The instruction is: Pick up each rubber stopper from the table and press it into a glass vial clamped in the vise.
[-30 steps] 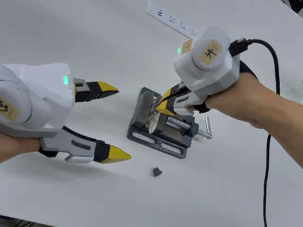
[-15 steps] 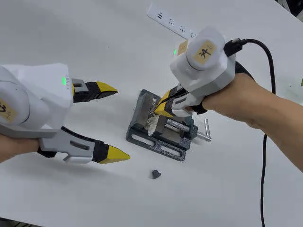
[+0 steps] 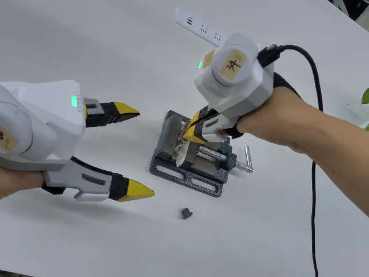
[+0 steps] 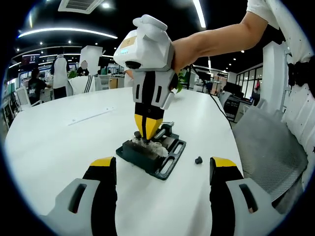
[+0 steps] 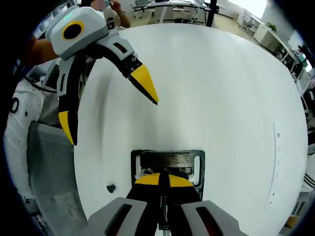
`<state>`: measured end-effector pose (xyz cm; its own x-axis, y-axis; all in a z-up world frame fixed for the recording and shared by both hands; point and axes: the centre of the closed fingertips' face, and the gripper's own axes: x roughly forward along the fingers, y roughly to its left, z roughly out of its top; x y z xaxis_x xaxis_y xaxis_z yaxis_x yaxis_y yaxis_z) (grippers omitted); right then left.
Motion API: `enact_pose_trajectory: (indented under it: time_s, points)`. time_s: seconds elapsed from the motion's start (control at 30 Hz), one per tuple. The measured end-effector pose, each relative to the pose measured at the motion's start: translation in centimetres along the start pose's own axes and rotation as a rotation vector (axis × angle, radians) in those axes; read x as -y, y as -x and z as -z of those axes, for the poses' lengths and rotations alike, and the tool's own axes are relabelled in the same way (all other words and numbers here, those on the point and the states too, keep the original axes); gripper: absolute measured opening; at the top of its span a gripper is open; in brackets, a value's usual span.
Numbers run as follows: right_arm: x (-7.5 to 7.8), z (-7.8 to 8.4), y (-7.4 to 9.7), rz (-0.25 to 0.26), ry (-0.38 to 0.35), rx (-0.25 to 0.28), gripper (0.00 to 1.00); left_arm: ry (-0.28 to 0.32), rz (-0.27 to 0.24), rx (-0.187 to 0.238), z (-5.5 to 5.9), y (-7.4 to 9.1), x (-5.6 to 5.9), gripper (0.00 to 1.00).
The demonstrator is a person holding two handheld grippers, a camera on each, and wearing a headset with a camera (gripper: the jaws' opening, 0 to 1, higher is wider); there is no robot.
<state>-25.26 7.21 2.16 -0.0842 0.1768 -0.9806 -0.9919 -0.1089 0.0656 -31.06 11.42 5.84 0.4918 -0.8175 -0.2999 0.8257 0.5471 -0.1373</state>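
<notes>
A dark grey vise point(image 3: 173, 171) point(image 4: 166, 162) point(image 5: 139, 166) sits mid-table and clamps a glass vial point(image 3: 180, 151). My right gripper point(image 3: 188, 135) point(image 4: 147, 133) point(image 5: 164, 180) is shut, with its yellow tips pressed down on the vial's mouth. A dark stopper top point(image 4: 138, 134) shows right beside the tips. One loose black rubber stopper point(image 3: 185, 213) point(image 4: 198, 160) point(image 5: 111, 188) lies on the table in front of the vise. My left gripper point(image 3: 136, 150) point(image 4: 163, 163) point(image 5: 109, 114) hovers open to the left of the vise with nothing between its fingers.
A white power strip point(image 3: 199, 25) lies at the table's far edge. A black cable point(image 3: 314, 115) trails from the right gripper along the right side. The vise's screw handle point(image 3: 247, 158) sticks out to the right. In the left gripper view, chairs point(image 4: 268, 132) stand beyond the table.
Only the view has shifted a little. Both grippers keep their places relative to the vise, and the loose stopper has not moved.
</notes>
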Motion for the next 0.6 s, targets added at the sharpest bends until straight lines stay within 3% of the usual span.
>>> enact_pose_trajectory:
  time_s: [0.13, 0.2, 0.27, 0.6]
  points:
    - [-0.1, 0.0, 0.1, 0.01, 0.025, 0.014, 0.0, -0.004, 0.007, 0.0, -0.4, 0.0, 0.3, 0.77]
    - [0.0, -0.1, 0.1, 0.01, -0.005, 0.023, 0.0, -0.015, 0.011, -0.012, -0.3, 0.1, 0.4, 0.77]
    - [0.1, -0.1, 0.2, 0.021, 0.042, 0.026, 0.0, -0.017, 0.01, -0.019, -0.2, 0.2, 0.4, 0.77]
    - [0.2, 0.0, 0.4, 0.026, -0.025, 0.113, 0.01, -0.015, -0.004, -0.031, -0.1, 1.0, 0.2, 0.77]
